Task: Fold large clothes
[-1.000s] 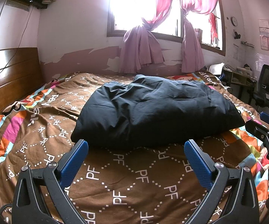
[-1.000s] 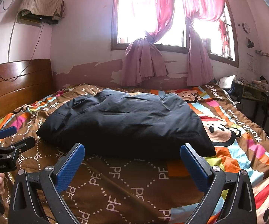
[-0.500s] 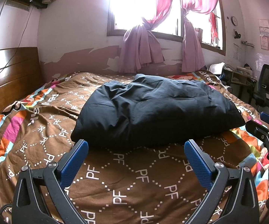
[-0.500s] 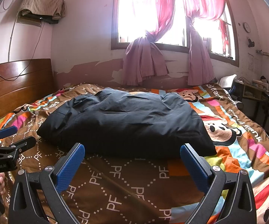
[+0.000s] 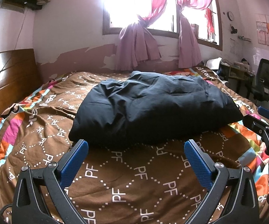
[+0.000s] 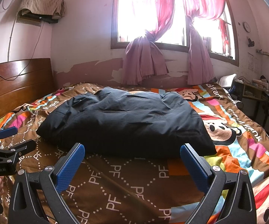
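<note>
We hold 2 grippers over the near edge of the bed, above a brown patterned bedspread [image 5: 127, 183]. The left gripper [image 5: 135, 150] has its blue pads [image 5: 74, 162] spread wide with nothing between them; the right gripper [image 6: 132, 152] is likewise spread wide and empty. A dark navy garment [image 5: 153, 108], folded into a puffy rectangular bundle, lies near the middle of the bed, its near edge just beyond both sets of fingertips and apart from them. In the left wrist view, the right gripper appears at the right edge. Behind the bed, pink curtains [image 6: 145, 61] hang knotted at the window; a wooden headboard [image 6: 12, 85] bounds the bed's left edge.
</note>
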`<state>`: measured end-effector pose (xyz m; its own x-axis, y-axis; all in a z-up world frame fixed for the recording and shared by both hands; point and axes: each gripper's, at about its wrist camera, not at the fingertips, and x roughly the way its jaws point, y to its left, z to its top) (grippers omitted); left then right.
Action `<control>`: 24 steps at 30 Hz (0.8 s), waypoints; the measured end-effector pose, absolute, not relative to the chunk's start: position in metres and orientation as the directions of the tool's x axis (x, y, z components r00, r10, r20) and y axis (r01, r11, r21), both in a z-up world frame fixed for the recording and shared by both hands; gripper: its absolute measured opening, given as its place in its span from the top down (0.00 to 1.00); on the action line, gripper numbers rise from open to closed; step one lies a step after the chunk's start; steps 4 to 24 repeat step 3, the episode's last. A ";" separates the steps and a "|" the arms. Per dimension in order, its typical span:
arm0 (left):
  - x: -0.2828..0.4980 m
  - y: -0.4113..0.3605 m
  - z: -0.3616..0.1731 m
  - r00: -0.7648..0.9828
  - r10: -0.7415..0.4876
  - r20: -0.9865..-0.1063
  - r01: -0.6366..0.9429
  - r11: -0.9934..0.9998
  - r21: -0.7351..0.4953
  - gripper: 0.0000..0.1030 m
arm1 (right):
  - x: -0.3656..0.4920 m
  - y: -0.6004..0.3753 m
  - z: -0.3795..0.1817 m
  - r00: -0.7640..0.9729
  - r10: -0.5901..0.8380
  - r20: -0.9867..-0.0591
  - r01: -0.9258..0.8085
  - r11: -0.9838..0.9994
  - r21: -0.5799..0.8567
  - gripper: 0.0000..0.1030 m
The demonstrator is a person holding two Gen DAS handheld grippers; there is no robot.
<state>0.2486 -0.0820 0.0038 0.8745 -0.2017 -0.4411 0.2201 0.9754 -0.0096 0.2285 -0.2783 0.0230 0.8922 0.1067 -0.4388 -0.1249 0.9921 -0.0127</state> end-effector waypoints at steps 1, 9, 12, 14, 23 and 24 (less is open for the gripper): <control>0.248 -0.081 0.004 0.875 -0.204 -0.439 0.221 0.975 -0.012 0.02 | 0.229 -0.278 0.023 0.892 0.107 -0.439 -0.124 0.992 -0.012 0.00; 0.248 -0.081 0.004 0.871 -0.210 -0.443 0.228 0.974 -0.013 0.02 | 0.229 -0.278 0.023 0.892 0.107 -0.440 -0.125 0.992 -0.011 0.00; 0.248 -0.081 0.004 0.871 -0.210 -0.443 0.228 0.974 -0.013 0.02 | 0.229 -0.278 0.023 0.892 0.107 -0.440 -0.125 0.992 -0.011 0.00; 0.248 -0.081 0.004 0.871 -0.210 -0.443 0.228 0.974 -0.013 0.02 | 0.229 -0.278 0.023 0.892 0.107 -0.440 -0.125 0.992 -0.011 0.00; 0.248 -0.081 0.004 0.871 -0.210 -0.443 0.228 0.974 -0.013 0.02 | 0.229 -0.278 0.023 0.892 0.107 -0.440 -0.125 0.992 -0.011 0.00; 0.248 -0.081 0.004 0.871 -0.210 -0.443 0.228 0.974 -0.013 0.02 | 0.229 -0.278 0.023 0.892 0.107 -0.440 -0.125 0.992 -0.011 0.00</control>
